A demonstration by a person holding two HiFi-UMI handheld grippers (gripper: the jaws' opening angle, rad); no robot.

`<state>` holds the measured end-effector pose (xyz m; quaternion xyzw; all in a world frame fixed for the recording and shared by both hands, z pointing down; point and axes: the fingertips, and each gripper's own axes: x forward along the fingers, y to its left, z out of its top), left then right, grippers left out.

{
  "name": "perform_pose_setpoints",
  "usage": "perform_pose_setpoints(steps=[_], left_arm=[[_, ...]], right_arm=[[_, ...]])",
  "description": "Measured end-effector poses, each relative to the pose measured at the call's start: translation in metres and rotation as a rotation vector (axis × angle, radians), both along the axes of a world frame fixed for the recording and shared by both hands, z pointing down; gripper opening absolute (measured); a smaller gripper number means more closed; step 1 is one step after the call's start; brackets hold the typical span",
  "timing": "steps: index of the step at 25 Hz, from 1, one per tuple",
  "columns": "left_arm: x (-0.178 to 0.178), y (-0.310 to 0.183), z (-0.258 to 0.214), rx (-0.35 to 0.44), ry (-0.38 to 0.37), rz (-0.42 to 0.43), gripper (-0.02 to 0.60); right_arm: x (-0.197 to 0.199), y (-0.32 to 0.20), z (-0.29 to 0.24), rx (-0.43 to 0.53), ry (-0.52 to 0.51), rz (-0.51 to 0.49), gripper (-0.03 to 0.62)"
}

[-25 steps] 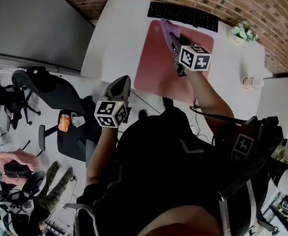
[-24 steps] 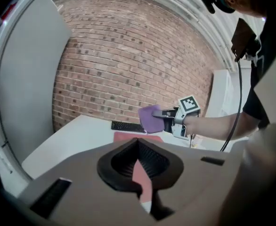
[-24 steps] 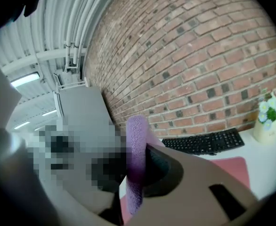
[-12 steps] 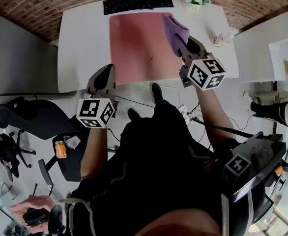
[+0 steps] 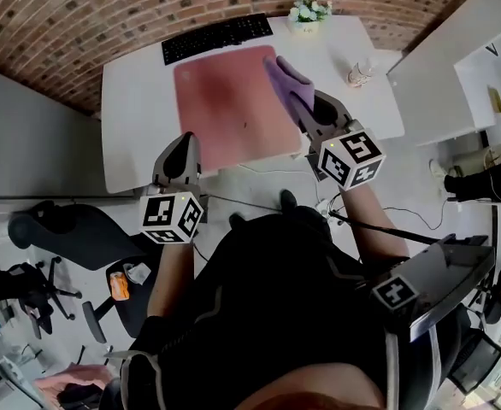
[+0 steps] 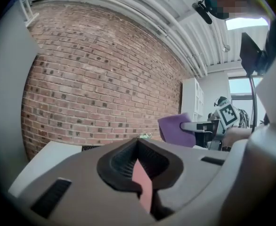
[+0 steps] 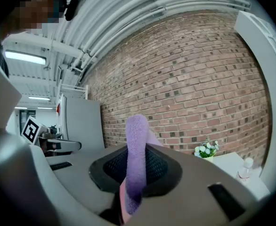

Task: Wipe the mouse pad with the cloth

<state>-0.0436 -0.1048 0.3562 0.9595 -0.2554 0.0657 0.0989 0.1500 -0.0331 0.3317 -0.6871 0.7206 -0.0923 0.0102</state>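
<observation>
Right tool point(image 5: 304, 114) clamped on the cloth point(image 5: 286, 82): fuzzy, purple, folded, sticking up out of the jaws, over the right edge of the pink pad point(image 5: 221, 101) on the white desk point(image 5: 135, 118). Left tool point(image 5: 184, 139) closed, empty, at the desk's front edge.

Black rectangular keyboard point(image 5: 217, 38) at far edge of white rectangular desk point(image 5: 135, 101); small pot of white flowers point(image 5: 309, 9) near its right end; red brick wall point(image 5: 105, 11) behind.

Fuzzy cloth point(image 5: 289, 84), matt pink mouse pad point(image 5: 225, 101), rough brick wall point(image 5: 105, 15), smooth wht desk point(image 5: 131, 126)
</observation>
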Motion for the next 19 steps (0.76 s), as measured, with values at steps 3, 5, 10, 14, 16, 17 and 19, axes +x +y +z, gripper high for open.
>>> perform_pose_setpoints(steps=[3,5,10,14,16,17,19], left_arm=[[0.017,0.007,-0.006,0.03,-0.017,-0.016,0.003],[0.024,0.014,-0.006,0.03,-0.023,-0.007,0.003],[0.028,0.021,-0.005,0.025,-0.036,-0.017,0.003],[0.033,0.025,-0.006,0.036,-0.061,-0.035,0.003],[0.035,0.025,-0.011,0.043,-0.054,-0.047,0.003],[0.035,0.025,-0.012,0.045,-0.05,-0.057,0.003],[0.035,0.027,-0.015,0.045,-0.043,-0.081,0.003]], right_arm=[[0.011,0.01,-0.004,0.02,0.015,-0.013,0.058],[0.016,0.013,-0.001,0.022,0.002,-0.013,0.058],[0.018,0.009,0.005,0.009,-0.014,-0.031,0.058],[0.019,0.01,0.003,0.015,-0.014,-0.056,0.058],[0.022,0.011,0.003,0.013,-0.023,-0.057,0.058],[0.023,0.012,0.006,0.006,-0.033,-0.058,0.058],[0.024,0.014,0.012,-0.013,-0.058,-0.06,0.058]])
